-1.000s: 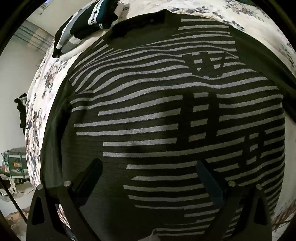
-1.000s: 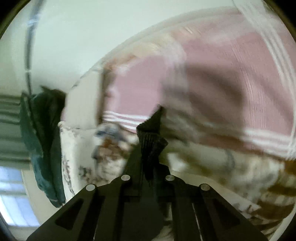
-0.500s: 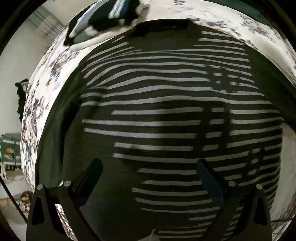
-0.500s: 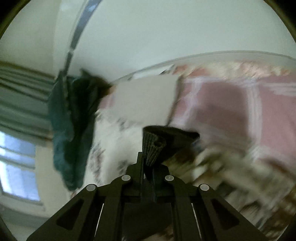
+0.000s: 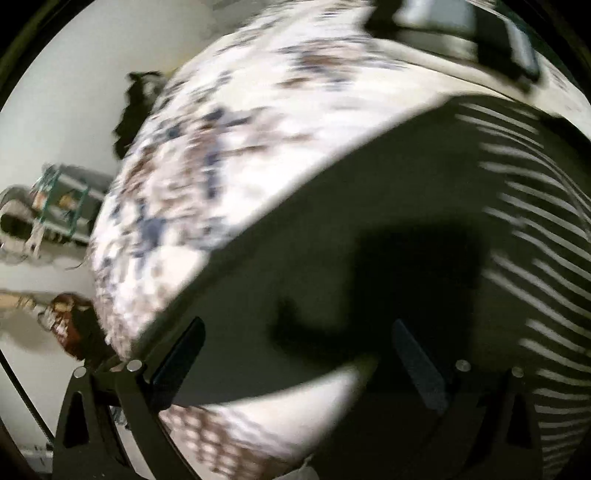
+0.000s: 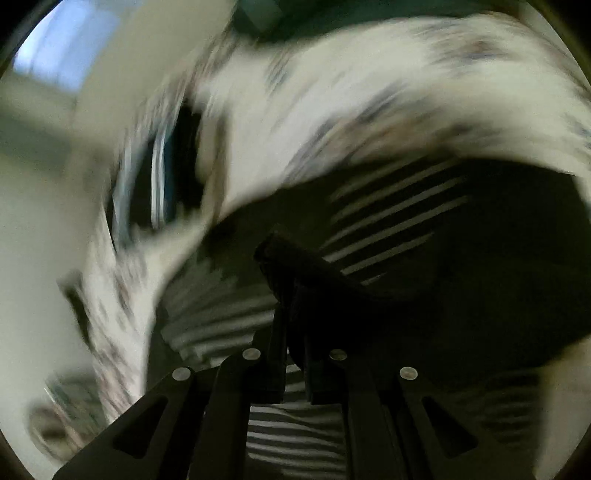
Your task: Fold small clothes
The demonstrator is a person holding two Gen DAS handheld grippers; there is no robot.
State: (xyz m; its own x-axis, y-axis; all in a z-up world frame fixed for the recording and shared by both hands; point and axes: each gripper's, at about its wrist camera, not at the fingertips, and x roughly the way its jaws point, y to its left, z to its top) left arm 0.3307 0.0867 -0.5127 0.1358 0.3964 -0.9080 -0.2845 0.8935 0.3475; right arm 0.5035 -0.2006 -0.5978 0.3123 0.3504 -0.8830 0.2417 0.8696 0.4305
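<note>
Sweater: a dark knit sweater (image 5: 332,236) with pale horizontal stripes lies on the bed; in the left wrist view its plain dark sleeve or side panel fills the middle and the striped part curves off the right edge, cut by the lens rim.
Sweater in right view: the same sweater (image 6: 399,206) shows under the right claw; the stripes are smeared and its outline blurs into the bedding.
Bed: a white floral bedspread (image 5: 229,155) covers the bed; the print is only blurred blotches in both views.
Left claw: the left claw (image 5: 295,354) hangs over the dark fabric with its two fingers spread wide and nothing between them; a dark shadow lies on the cloth between the fingers.
Right claw: the right claw (image 6: 293,332) has its fingers pressed together, pinching a dark ribbed fold of the sweater that sticks up past the tips; which edge of the garment that is cannot be told.
Folded clothes: a dark-and-light pile (image 5: 461,29) sits at the far edge of the bed, cut off by the frame and too blurred to name.
Background: a green-framed shelf (image 5: 62,206) and a dark hanging item (image 5: 136,107) stand by the wall, indistinct.
Window: a bright pane (image 6: 70,44) appears top left in the right wrist view, blurred.
</note>
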